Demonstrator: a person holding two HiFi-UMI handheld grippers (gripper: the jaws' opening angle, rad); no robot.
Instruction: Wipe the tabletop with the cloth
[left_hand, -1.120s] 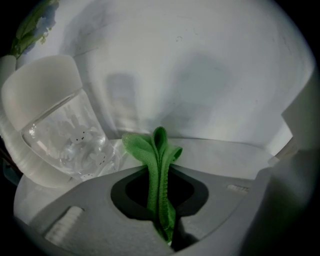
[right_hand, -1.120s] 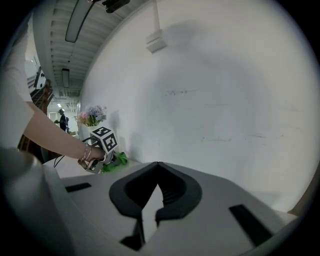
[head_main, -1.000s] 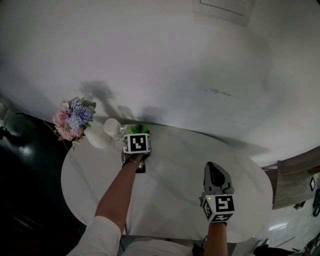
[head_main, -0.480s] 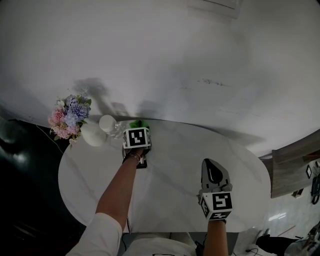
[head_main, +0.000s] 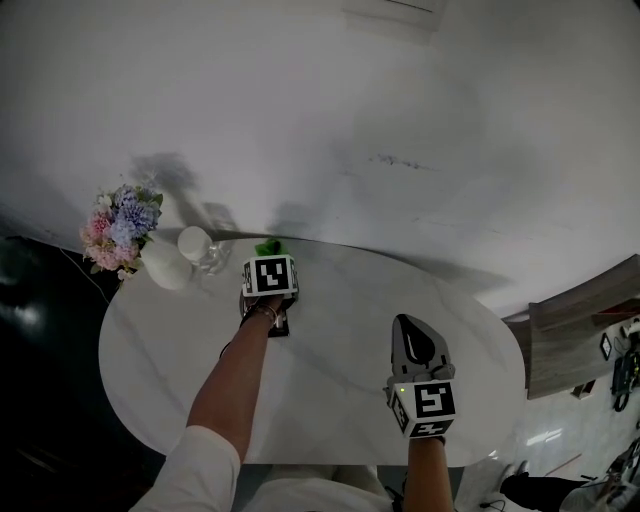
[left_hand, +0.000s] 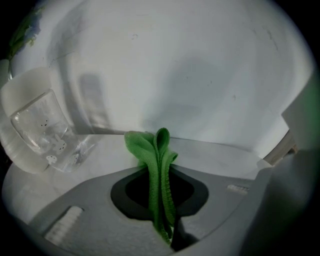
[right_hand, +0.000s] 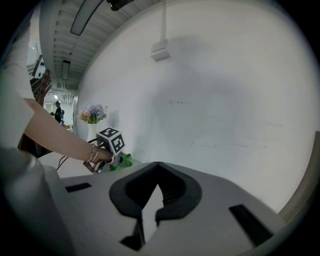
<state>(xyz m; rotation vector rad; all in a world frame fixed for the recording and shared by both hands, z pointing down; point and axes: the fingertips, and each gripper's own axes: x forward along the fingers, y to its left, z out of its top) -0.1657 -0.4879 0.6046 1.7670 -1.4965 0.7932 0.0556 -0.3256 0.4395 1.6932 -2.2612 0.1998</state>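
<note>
Left tool grips the green cloth at the desk's far edge; right tool, closed and empty, hangs near the front. Pressing the cloth flat should wipe best.

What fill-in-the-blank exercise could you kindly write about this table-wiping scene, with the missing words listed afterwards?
1. The cloth clamped in the left gripper is ____ in colour.
2. The right gripper has its jaws together and holds ____.
3. In the head view, the vase of flowers stands near the ____ end of the table.

Missing words: green; nothing; left.
</note>
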